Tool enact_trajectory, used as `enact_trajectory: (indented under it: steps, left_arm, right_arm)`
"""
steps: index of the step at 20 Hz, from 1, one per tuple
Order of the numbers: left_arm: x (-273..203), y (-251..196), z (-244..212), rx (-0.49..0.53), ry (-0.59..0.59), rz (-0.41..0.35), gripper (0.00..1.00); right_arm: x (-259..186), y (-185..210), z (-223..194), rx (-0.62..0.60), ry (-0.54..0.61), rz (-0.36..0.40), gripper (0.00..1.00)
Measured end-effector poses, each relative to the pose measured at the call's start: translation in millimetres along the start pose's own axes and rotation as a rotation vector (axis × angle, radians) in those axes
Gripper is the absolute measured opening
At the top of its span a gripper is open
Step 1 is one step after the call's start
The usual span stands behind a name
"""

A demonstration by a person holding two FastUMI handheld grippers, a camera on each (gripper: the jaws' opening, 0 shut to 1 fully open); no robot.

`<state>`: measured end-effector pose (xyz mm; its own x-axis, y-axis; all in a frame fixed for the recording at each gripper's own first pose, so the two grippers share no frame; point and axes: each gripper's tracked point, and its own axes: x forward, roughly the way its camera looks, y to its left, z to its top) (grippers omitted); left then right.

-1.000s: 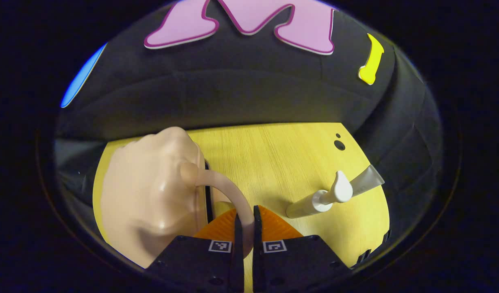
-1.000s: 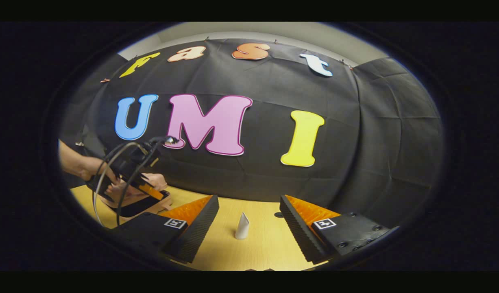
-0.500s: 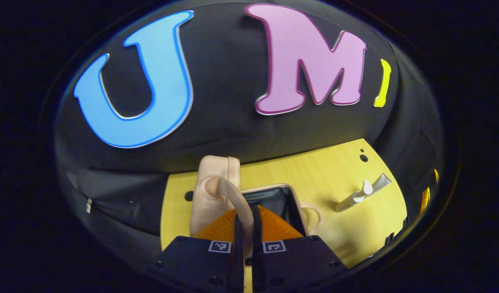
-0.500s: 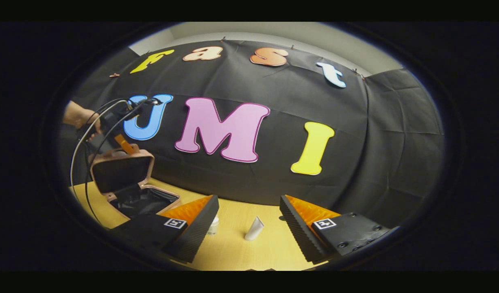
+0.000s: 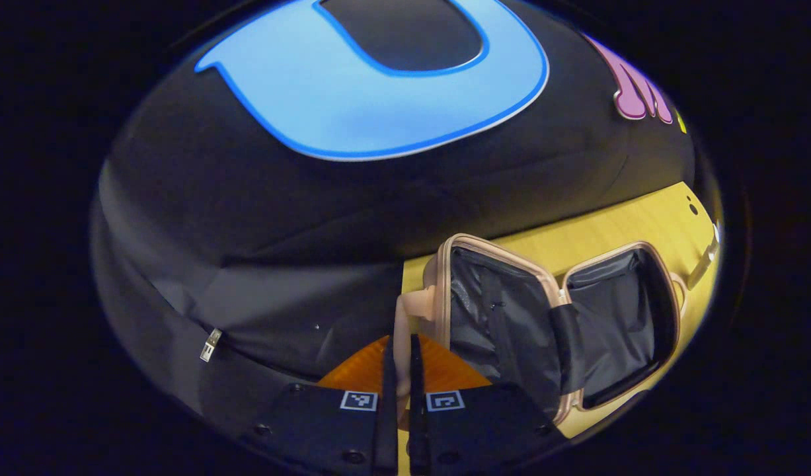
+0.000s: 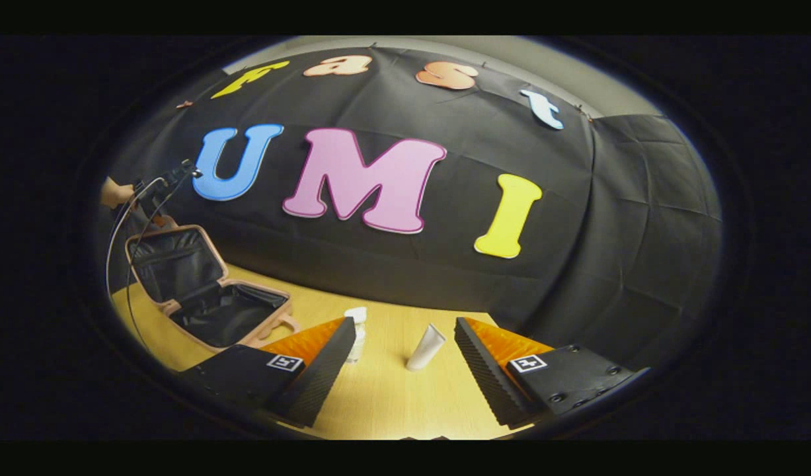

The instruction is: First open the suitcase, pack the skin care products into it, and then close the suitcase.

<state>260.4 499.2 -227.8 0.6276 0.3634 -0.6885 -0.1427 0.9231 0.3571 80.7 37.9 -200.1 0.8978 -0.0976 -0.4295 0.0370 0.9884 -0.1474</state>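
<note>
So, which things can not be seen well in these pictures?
- Pump bottle: right gripper view, partly hidden behind the right tool's finger.
- Tube: left gripper view, cut off at the picture's edge.
- Suitcase near corner: left gripper view, hidden behind the left tool.

The suitcase (image 5: 491, 254) shell is showing smooth, slightly glossy pink plastic, its lining (image 5: 610, 324) looking like thin, crinkled black cloth with a faint sheen. The table (image 6: 379, 396) is showing pale matt wood grain. The tube (image 6: 425, 347) is looking like smooth white plastic. The finger pads (image 6: 474, 360) are showing ridged black rubber backed by orange plastic.
</note>
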Motion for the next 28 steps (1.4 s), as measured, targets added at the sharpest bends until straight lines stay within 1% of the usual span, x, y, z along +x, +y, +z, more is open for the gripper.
enact_trajectory:
  steps: [3, 5, 7, 8, 9, 10, 11, 12, 13, 14, 15, 16, 17, 18, 19, 20, 21, 22, 23, 24, 26, 28]
  left_arm:
    - [62.3, 12.7, -58.8, -0.063, 0.059, -0.007, 0.12]
    - [99.1, 8.4, -90.2, -0.107, 0.091, -0.019, 0.12]
    - [126.0, 0.9, -116.3, -0.12, 0.117, -0.022, 0.12]
    - [135.2, 4.2, -119.6, -0.098, 0.097, -0.002, 0.13]
    - [136.6, 12.9, -117.6, -0.07, 0.058, 0.029, 0.13]
    - [132.9, 18.0, -119.8, -0.056, 0.044, 0.063, 0.16]
    - [127.8, 16.7, -120.0, -0.064, 0.032, 0.076, 0.24]
    - [119.7, 23.5, -116.3, -0.072, 0.01, 0.114, 0.27]
    - [102.8, 33.2, -106.1, -0.068, -0.046, 0.148, 0.43]
    - [82.9, 49.0, -89.6, -0.038, -0.121, 0.223, 0.55]
    - [61.6, 64.5, -71.2, -0.007, -0.203, 0.304, 0.61]
    - [38.7, 65.5, -50.0, 0.006, -0.28, 0.337, 0.65]
    - [9.1, 50.9, -28.3, -0.002, -0.357, 0.324, 0.9]
    - [-11.1, 32.7, -10.2, -0.025, -0.426, 0.289, 0.99]
    - [-37.7, 7.2, 7.5, -0.055, -0.485, 0.252, 0.97]
    - [-63.9, -16.4, 23.5, -0.078, -0.539, 0.209, 0.99]
    - [-86.2, -46.8, 36.6, -0.1, -0.593, 0.16, 0.98]
    - [-109.2, -87.6, 48.7, -0.122, -0.651, 0.097, 0.99]
    - [-126.3, -134.9, 55.4, -0.136, -0.695, 0.024, 0.97]
    - [-143.9, -178.7, 64.0, -0.15, -0.741, -0.055, 0.98]
    - [-176.5, -279.6, 65.9, -0.166, -0.757, -0.257, 0.97]
    - [-197.0, -353.8, 64.9, -0.183, -0.746, -0.372, 0.97]
  right_arm:
    - [-0.5, 18.5, -22.8, 0.015, 0.033, -0.005, 0.97]
    - [-2.9, 32.6, -37.9, 0.02, 0.052, -0.007, 0.97]
    - [-9.0, 46.9, -45.2, -0.007, 0.045, 0.005, 0.97]
    - [-11.8, 50.2, -47.9, -0.029, 0.041, 0.007, 0.97]
    - [-13.4, 52.0, -49.5, -0.04, 0.035, 0.011, 0.96]
    - [-12.5, 51.9, -48.4, -0.037, 0.03, 0.014, 0.97]
    - [-12.3, 50.6, -46.5, -0.032, 0.026, 0.014, 0.96]
    - [-12.1, 49.2, -45.8, -0.029, 0.025, 0.01, 0.97]
    - [-12.7, 48.5, -45.4, -0.026, 0.015, 0.004, 0.96]
    - [-12.3, 47.7, -43.3, -0.032, -0.002, 0.002, 0.97]
    - [-11.2, 45.0, -41.4, -0.052, -0.024, -0.004, 0.98]
    - [-7.0, 35.7, -40.1, -0.078, -0.04, -0.008, 0.97]
    - [-2.8, 30.5, -38.9, -0.097, -0.051, -0.004, 0.97]
    - [0.8, 24.4, -38.7, -0.106, -0.062, -0.009, 0.97]
    - [4.0, 17.7, -37.5, -0.102, -0.076, -0.015, 0.97]
    - [8.1, 12.6, -40.1, -0.081, -0.081, -0.015, 0.97]
    - [13.4, 12.5, -44.3, -0.047, -0.081, 0.006, 0.97]
    - [18.7, 14.2, -49.8, -0.02, -0.076, 0.028, 0.97]
    - [25.1, 12.4, -54.4, -0.015, -0.071, 0.036, 0.97]
    - [30.9, 8.3, -56.2, -0.033, -0.076, 0.034, 0.97]
    - [41.5, -1.2, -58.8, -0.044, -0.094, 0.029, 0.97]
    - [50.6, -7.1, -66.5, -0.004, -0.09, 0.029, 0.97]
